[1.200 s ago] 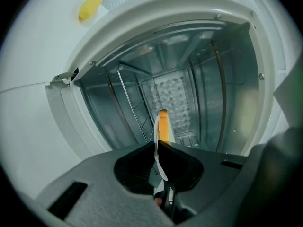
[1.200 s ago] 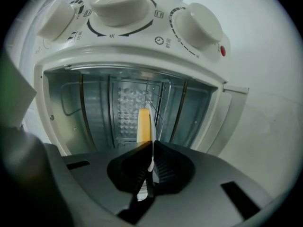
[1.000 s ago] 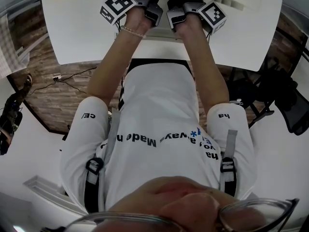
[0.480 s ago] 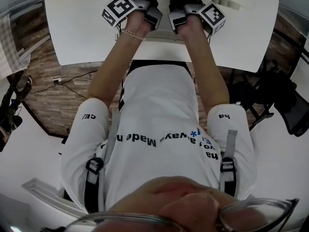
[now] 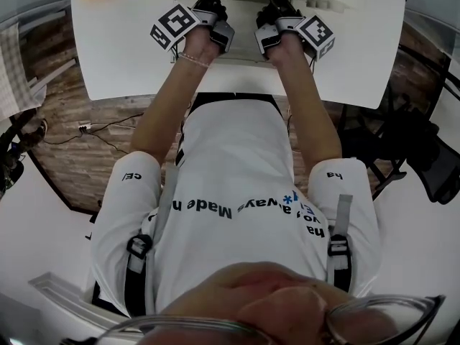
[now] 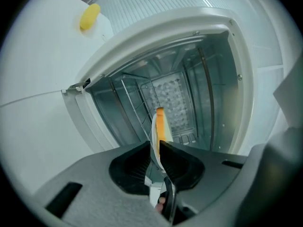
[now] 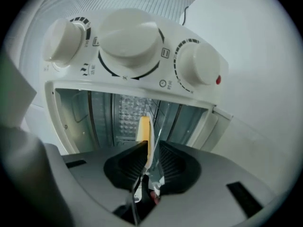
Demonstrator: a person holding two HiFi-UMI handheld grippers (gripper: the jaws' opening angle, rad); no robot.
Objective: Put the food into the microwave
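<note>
Left gripper [image 6: 157,148] and right gripper [image 7: 149,150] each pinch the white plate [image 6: 154,136] edge-on, jaws clamped. The orange food [image 6: 160,124] rides it at the microwave's [image 6: 165,25] open mouth, by the table's [image 5: 129,56] far edge. Sliding it in and letting go look left to do.

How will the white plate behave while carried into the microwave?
Probably stiff: the plate shows a thin, unbent rim, pinched by the left gripper and right gripper. Its yellow food sits unheld, so may slide if tilted.
</note>
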